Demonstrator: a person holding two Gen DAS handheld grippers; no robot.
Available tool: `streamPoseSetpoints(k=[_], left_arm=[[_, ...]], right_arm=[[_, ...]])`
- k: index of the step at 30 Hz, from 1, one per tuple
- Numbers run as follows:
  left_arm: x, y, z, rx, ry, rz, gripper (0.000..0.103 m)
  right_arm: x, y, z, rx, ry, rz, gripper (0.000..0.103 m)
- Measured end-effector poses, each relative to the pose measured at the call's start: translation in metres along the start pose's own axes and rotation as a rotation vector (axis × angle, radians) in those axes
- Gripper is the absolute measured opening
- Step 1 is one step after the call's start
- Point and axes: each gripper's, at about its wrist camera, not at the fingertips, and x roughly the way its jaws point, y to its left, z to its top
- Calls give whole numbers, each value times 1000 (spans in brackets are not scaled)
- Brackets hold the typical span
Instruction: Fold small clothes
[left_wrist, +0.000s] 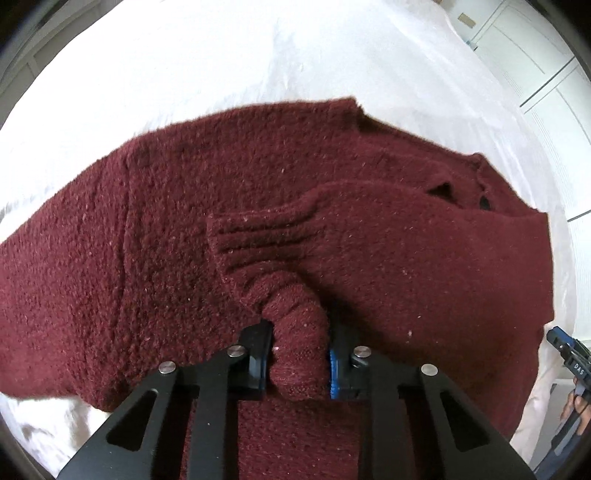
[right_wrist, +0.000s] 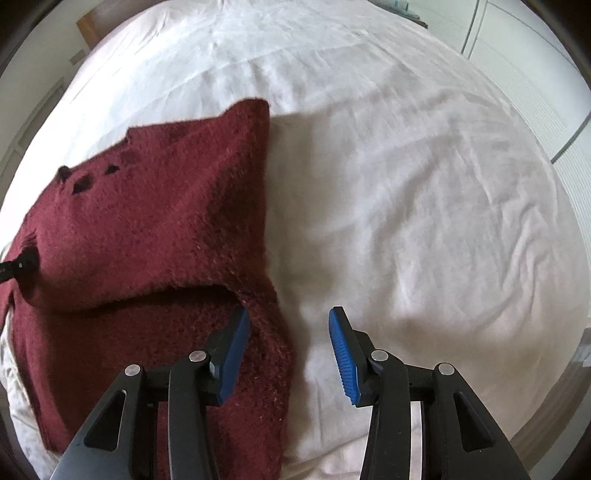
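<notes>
Left hand-held gripper (left_wrist: 300, 354) is clamped on a bunched roll of the dark red sweater (left_wrist: 184, 206), at the cuff end of the sleeve (left_wrist: 332, 229) that lies across the body of the garment in the centre of the left wrist view. The sweater itself is spread on the white bed sheet (right_wrist: 424, 184), filling the left half of the right wrist view, with its neckline toward the upper left there.

Right hand-held gripper (right_wrist: 291, 354) has its jaws apart and nothing between them; its left finger hangs over the sweater's edge and its right one over bare sheet (so it is free to help, not yet committed).

To do this step well, I would judge that the sleeve should be carried across low and laid flat, parallel to the side seam, so the thick knit does not drag the layer under it. The grip holds a wad and not a flat edge, so on release the cuff will likely stay crumpled; a smoothing stroke after letting go would help. The free gripper could pin the folded edge at lower centre of its view so that side keeps a straight line while the sleeve settles.
</notes>
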Motion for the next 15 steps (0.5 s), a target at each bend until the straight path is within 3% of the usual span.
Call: streamPoseSetpoints(k=[6,10,15], left_arm=[[-46,25,-12,-3,-92,-15,19],[-65,38,-14,-11,-149,13,19],[-56,56,-3,-53,-110,14,19]], right_arm=[[-12,-3,7,20,-24,27,51],[-11,-2,22,25,-35,47,52],[-2,-6,56,78,-48,77,58]])
